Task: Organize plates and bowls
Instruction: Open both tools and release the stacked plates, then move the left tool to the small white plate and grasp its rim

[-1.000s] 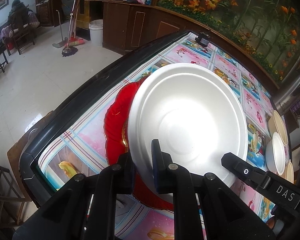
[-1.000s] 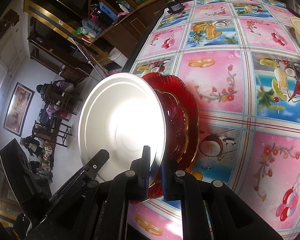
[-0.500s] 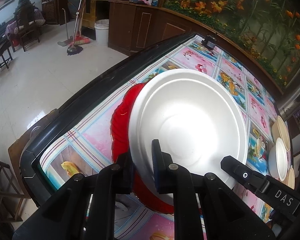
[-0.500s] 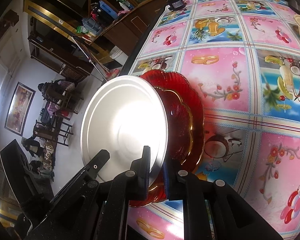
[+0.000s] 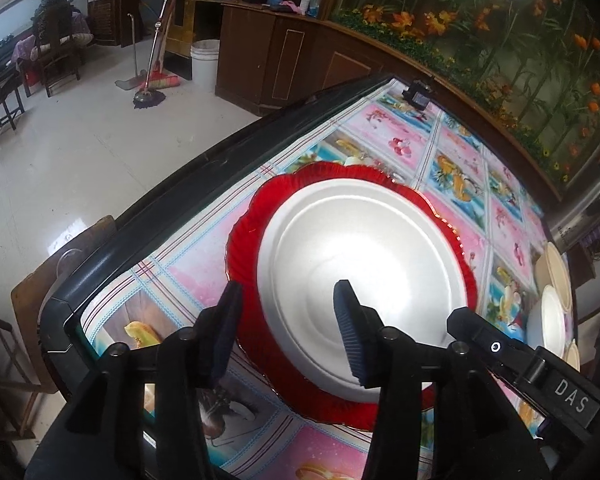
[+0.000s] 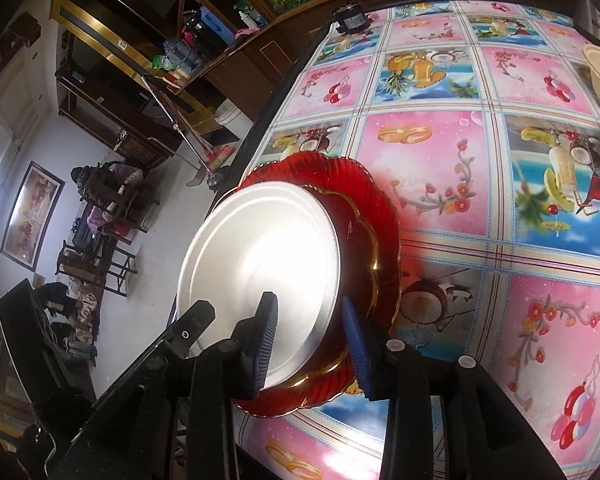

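- Centrally, a white plate (image 5: 364,276) lies on a stack of red scalloped plates (image 5: 244,236) on a table with a pink and blue patterned cloth (image 6: 440,152).
- Close to the stack runs the table's dark edge (image 5: 172,200), with open floor beyond it.
- Left gripper (image 5: 288,334): fingers spread wide, one either side of the white plate's near rim, gripping nothing.
- Right gripper (image 6: 310,344): fingers also apart, straddling the rims of the white plate (image 6: 260,268) and the red plates (image 6: 380,216); whether the pads touch them cannot be told.
- Open tablecloth stretches away from the stack towards the far end of the table.
- Cream and white bowls (image 5: 552,304) sit at the cloth's far side, cut off by the frame edge, so their number is unclear.
- How many red plates are stacked is hard to make out; a gold-trimmed rim shows between them in the right wrist view.
- White letters "DAS" (image 5: 572,394) read on the right gripper's black body, seen from the left wrist view.
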`<action>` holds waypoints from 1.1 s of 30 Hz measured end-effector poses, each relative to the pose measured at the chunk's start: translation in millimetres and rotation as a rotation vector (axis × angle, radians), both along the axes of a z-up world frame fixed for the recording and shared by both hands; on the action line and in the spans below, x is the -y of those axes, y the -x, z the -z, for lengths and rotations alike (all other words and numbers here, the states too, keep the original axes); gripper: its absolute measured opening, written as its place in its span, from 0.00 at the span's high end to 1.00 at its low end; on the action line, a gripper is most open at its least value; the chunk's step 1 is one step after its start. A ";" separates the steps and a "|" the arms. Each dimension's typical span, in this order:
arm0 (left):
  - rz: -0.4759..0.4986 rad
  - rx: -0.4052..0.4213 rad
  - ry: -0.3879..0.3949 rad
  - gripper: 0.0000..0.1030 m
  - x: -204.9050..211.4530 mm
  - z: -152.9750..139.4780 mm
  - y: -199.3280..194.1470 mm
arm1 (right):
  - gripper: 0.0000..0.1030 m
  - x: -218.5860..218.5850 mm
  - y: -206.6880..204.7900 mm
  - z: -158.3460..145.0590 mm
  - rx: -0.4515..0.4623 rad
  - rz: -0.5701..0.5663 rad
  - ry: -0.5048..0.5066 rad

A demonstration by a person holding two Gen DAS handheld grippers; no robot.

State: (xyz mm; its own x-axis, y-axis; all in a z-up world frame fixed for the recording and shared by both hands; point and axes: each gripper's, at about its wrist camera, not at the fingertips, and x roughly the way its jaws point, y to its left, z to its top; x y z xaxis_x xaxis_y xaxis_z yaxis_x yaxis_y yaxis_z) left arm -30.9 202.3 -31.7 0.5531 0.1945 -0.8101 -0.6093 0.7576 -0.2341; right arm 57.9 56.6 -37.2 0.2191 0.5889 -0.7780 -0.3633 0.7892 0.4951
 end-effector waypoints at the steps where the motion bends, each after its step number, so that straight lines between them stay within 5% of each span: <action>1: 0.000 0.002 -0.003 0.46 0.8 -1.3 0.7 | 0.64 1.3 0.7 -2.3 0.006 0.002 -0.006; 4: -0.012 0.018 -0.014 0.36 3.1 -5.5 4.3 | 0.61 3.6 2.3 -5.2 0.012 0.003 -0.018; 9: -0.017 0.027 -0.026 0.33 7.3 -11.7 8.9 | 0.55 9.1 5.9 -8.8 0.010 0.008 -0.037; 16: -0.025 0.088 -0.146 0.28 23.8 -34.8 17.2 | 0.49 27.6 10.4 -20.3 0.034 0.037 -0.076; 25: 0.038 0.123 -0.226 0.27 50.6 -48.5 14.8 | 0.31 66.6 12.3 -23.1 0.036 0.111 -0.114; 33: 0.119 0.126 -0.238 0.27 79.8 -52.1 7.3 | 0.02 108.2 11.1 -20.5 0.022 0.216 -0.134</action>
